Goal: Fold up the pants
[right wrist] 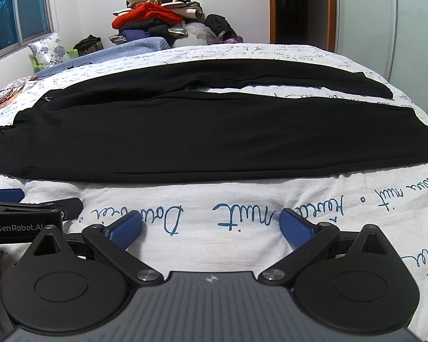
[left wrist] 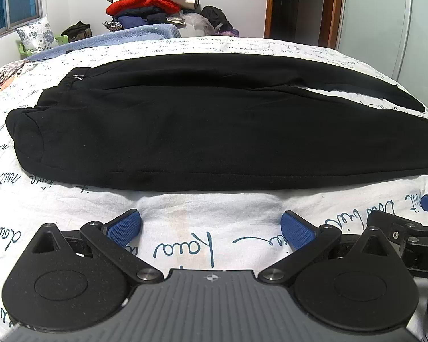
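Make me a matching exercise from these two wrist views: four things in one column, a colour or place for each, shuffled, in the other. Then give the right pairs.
Things
1. pants
2. sweater on the clothes pile
3. floral pillow
4. pads on the left gripper fingers

Descriptions
A. red
B. by the window, at the bed's far left
C. black, spread flat across the bedsheet
D. blue, held wide apart

Pairs: 1-C, 2-A, 3-B, 4-D

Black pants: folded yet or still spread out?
Spread flat. The black pants lie full length across the bed, both legs side by side, no fold.
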